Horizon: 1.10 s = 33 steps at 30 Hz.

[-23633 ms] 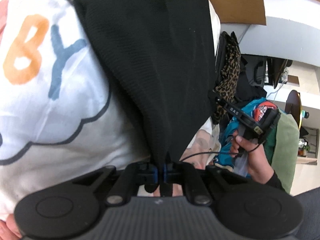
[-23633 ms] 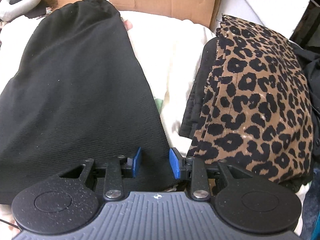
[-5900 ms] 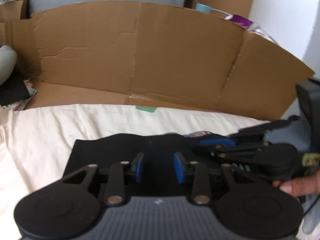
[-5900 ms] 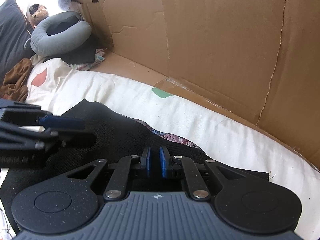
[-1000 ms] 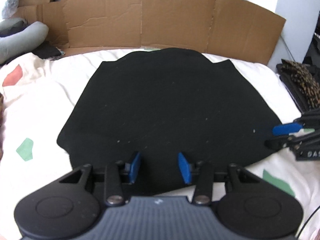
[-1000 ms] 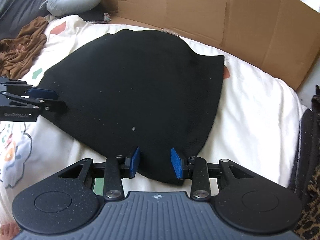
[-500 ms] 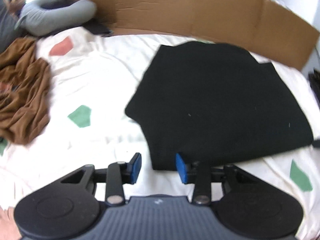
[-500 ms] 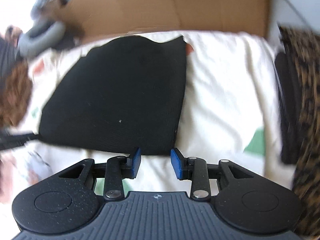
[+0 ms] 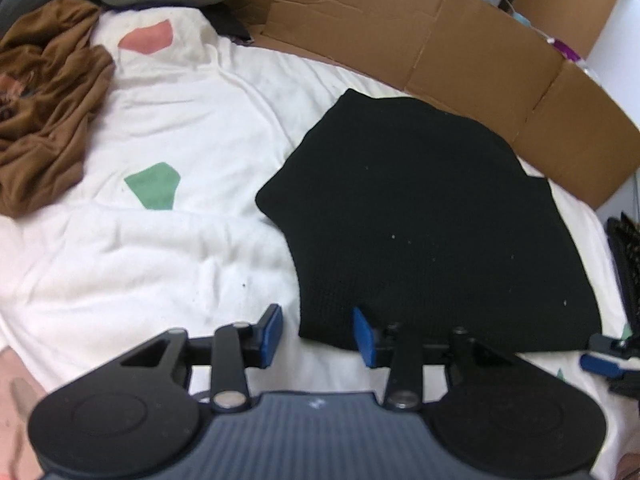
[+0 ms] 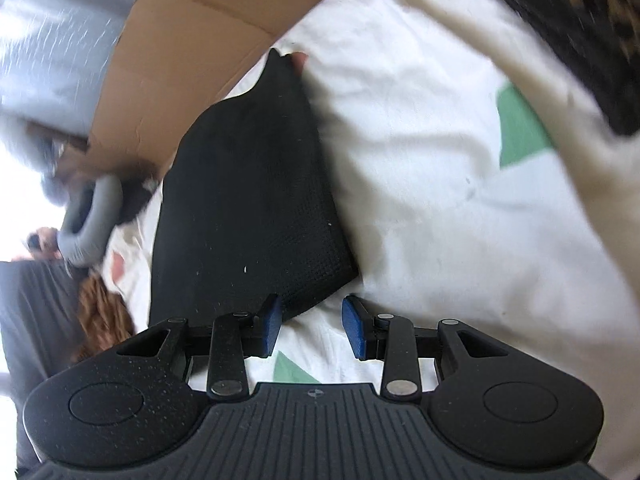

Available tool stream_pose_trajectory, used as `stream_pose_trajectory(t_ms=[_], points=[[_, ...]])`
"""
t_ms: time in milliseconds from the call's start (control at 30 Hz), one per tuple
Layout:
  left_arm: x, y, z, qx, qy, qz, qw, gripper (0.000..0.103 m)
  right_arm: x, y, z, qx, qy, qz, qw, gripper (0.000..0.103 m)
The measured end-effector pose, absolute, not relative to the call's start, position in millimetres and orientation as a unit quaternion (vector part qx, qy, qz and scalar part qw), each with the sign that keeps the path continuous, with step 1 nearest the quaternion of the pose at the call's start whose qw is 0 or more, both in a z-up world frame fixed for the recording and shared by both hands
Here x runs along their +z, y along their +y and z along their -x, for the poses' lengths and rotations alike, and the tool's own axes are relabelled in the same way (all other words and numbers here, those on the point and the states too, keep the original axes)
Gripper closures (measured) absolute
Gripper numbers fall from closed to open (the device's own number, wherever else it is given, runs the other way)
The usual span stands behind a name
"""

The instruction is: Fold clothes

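The black knit garment [image 9: 432,224] lies flat on the white bed sheet [image 9: 168,240] by its cardboard-lined far edge, apparently part-folded (layers unclear). Left claw [image 9: 316,334] and right claw [image 10: 307,326] gape empty; brown crumpled cloth [image 9: 44,120] lies unfolded.

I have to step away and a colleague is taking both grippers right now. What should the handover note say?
Left gripper: open, holding nothing, at the near left corner of the black garment.
Right gripper: open, holding nothing, at the garment's near right corner.
The black garment lies flat on the white sheet, in front of the cardboard.
Done: the garment is spread out and both grippers are clear of it. Whether it is already folded over I cannot tell.
Left: any further folds. The crumpled brown garment lies unfolded at the far left. A leopard-print piece sits to the right.
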State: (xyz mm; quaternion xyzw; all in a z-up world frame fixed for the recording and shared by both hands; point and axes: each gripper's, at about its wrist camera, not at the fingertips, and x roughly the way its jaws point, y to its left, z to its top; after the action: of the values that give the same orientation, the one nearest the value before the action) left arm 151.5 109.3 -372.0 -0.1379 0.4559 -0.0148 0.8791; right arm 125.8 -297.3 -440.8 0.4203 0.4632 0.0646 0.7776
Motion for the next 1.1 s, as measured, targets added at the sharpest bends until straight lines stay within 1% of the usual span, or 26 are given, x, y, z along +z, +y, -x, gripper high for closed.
stream_pose_trajectory(t_ms=[267,300,333,367,400,500,567,700,767,833,867,900,933,967,1000,1100], points=[[-380,122,-151,-0.033,0.437,0.193,0.878,0.062,-463,-305,-124,0.062,0.421,-0.514,0.745,0.063],[-381,124,-151,-0.035,0.434,0.2,0.878,0.063,-464,-306,-124,0.063,0.415,-0.523,0.742,0.069],[-381,125,-151,-0.038,0.434,0.205,0.877,0.069,-465,-307,-125,0.065,0.408,-0.532,0.739,0.074],[-381,125,-151,-0.04,0.434,0.209,0.875,0.073,-462,-308,-125,0.067,0.4,-0.533,0.742,0.089],[-381,126,-151,-0.043,0.434,0.213,0.874,0.074,-459,-310,-127,0.072,0.394,-0.532,0.746,0.092],[-384,134,-151,-0.044,0.431,0.245,0.867,0.076,-451,-310,-132,0.089,0.383,-0.536,0.747,0.092],[-386,141,-150,-0.046,0.43,0.272,0.859,0.076,-452,-307,-136,0.08,0.394,-0.536,0.743,0.091],[-389,144,-153,-0.059,0.432,0.281,0.855,0.072,-468,-303,-142,0.079,0.405,-0.544,0.731,0.07],[-391,144,-154,-0.064,0.432,0.285,0.853,0.07,-475,-300,-145,0.078,0.411,-0.548,0.724,0.071],[-394,146,-155,-0.067,0.429,0.299,0.85,0.07,-477,-299,-149,0.076,0.407,-0.555,0.721,0.072],[-395,147,-154,-0.068,0.428,0.305,0.848,0.071,-477,-298,-151,0.076,0.406,-0.556,0.721,0.077],[-396,149,-153,-0.069,0.426,0.312,0.846,0.073,-476,-298,-152,0.077,0.407,-0.552,0.724,0.088],[-395,150,-151,-0.071,0.429,0.314,0.844,0.084,-475,-299,-153,0.078,0.407,-0.549,0.726,0.091],[-396,151,-151,-0.076,0.434,0.318,0.839,0.092,-474,-299,-153,0.078,0.407,-0.548,0.726,0.092],[-395,151,-151,-0.079,0.437,0.316,0.839,0.092,-473,-299,-153,0.078,0.408,-0.547,0.727,0.094],[-389,152,-152,-0.084,0.443,0.305,0.839,0.095,-471,-300,-152,0.078,0.409,-0.544,0.729,0.096]])
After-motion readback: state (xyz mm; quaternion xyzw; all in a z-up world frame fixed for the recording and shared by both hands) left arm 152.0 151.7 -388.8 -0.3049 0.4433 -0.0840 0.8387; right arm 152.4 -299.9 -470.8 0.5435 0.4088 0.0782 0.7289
